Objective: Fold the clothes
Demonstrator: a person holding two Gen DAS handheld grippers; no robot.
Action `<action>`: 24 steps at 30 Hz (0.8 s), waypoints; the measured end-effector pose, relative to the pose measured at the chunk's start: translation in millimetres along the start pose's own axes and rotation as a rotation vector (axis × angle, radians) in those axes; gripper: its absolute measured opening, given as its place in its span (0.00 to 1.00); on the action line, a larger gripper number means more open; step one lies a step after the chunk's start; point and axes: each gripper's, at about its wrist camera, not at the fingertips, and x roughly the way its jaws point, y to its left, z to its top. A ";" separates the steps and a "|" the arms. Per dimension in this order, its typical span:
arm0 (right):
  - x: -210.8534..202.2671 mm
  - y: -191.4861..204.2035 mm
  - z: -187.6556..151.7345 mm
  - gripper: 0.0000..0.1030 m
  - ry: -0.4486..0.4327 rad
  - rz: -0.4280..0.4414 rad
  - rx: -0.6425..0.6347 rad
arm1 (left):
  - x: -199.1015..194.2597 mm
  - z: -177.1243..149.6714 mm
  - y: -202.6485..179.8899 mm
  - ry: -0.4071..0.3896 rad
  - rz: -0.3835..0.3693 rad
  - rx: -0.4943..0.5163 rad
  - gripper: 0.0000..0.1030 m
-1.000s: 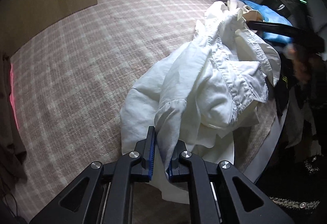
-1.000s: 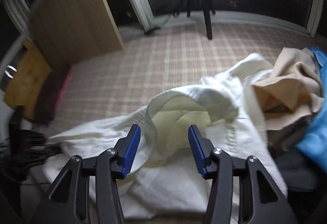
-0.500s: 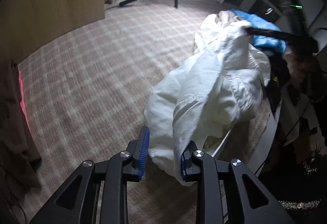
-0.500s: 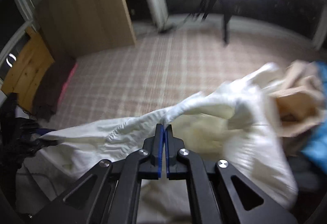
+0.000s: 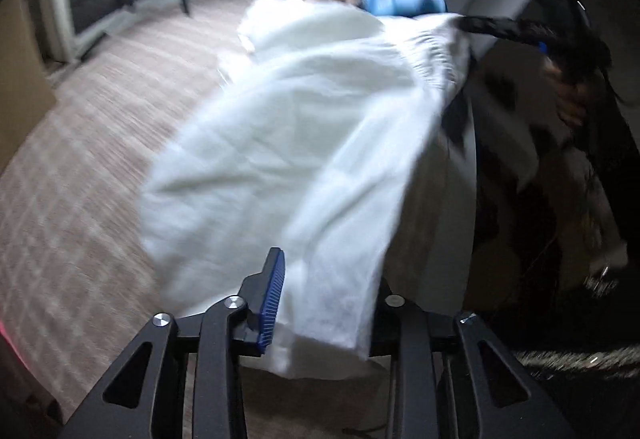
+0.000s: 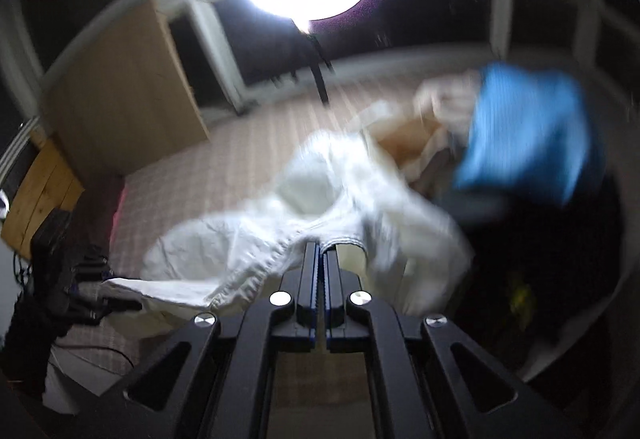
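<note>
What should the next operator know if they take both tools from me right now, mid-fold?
Right tool: shut on a seamed edge of the white garment.
Left tool: white garment between its fingers; jaws have just been opening, so the grip is not sure.
The white garment hangs stretched between both tools above the checked surface.
Blue cloth and beige cloth lie piled behind.
Done: garment picked up and spread. Left: lay it flat, fold it.

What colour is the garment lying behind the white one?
Blue, clearest in the right wrist view, though blurred.
</note>
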 end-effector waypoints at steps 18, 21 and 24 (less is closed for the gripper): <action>123.2 -35.5 -49.2 0.57 0.130 -0.013 0.226 | 10.8 -23.1 5.8 0.071 0.023 -0.064 0.24; 120.6 -28.4 -46.0 0.48 0.062 -0.150 0.127 | -13.1 -27.2 4.8 0.014 0.023 -0.074 0.27; 101.4 -22.8 -33.6 0.05 0.041 -0.118 0.063 | -34.9 -30.8 9.7 -0.038 0.039 -0.085 0.28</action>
